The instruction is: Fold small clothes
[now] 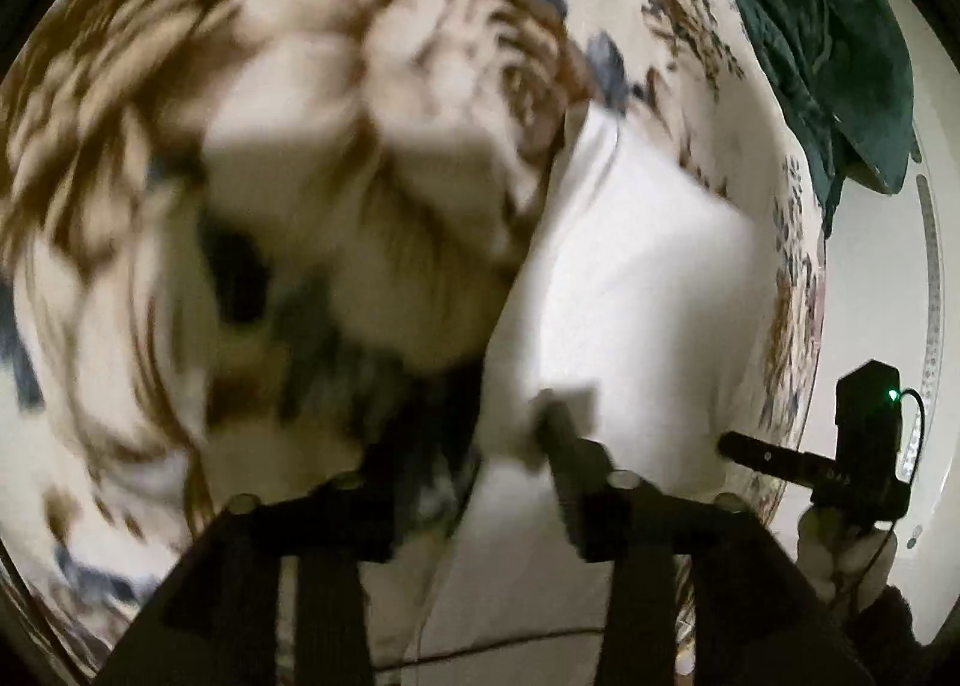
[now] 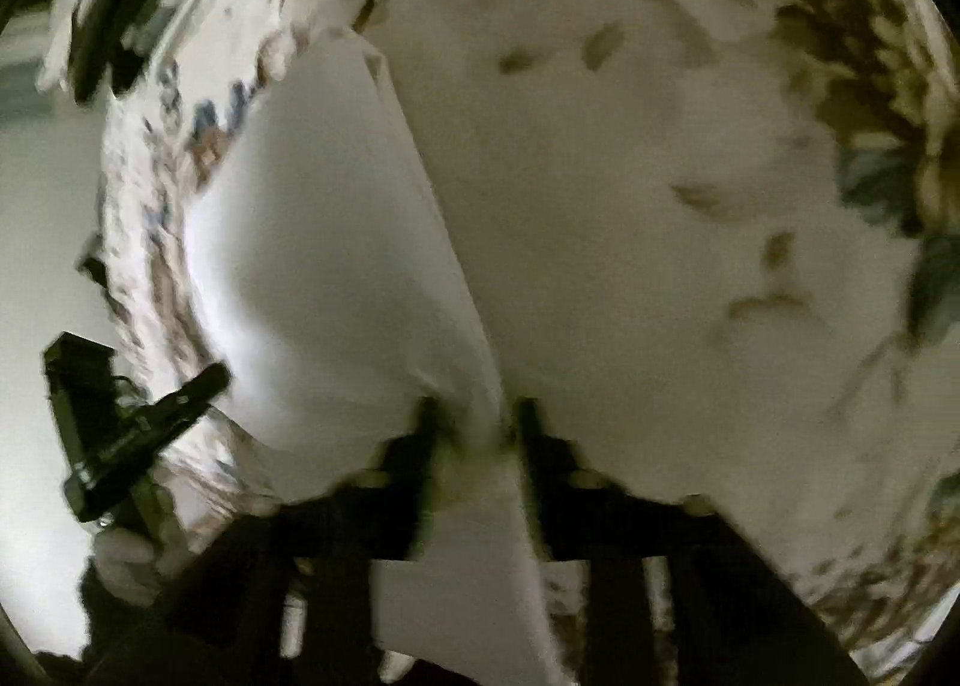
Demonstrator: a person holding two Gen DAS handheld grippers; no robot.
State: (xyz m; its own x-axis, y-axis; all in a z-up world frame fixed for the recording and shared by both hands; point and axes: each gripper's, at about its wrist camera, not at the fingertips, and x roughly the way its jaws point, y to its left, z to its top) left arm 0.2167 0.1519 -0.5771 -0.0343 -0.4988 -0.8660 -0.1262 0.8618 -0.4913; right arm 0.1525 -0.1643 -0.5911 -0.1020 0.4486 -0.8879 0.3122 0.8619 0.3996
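Note:
A white garment [image 1: 624, 290] lies on a bed with a cream, brown-flowered cover [image 1: 312, 86]. In the left wrist view my left gripper [image 1: 480, 446] sits at the garment's near edge; the white cloth runs between its fingers [image 1: 570, 446], and blur hides the left finger. In the right wrist view my right gripper [image 2: 474, 428] is shut on a raised fold of the same white garment [image 2: 336, 242], which passes between both fingers [image 2: 528, 434]. Each gripper shows in the other's view, at the right [image 1: 828, 464] and at the left [image 2: 138, 428].
A dark green cloth [image 1: 840, 56] lies at the far right of the bed. The floral cover [image 2: 690, 176] fills the space to the right of the garment. A pale floor or wall [image 2: 42, 266] shows beyond the bed edge.

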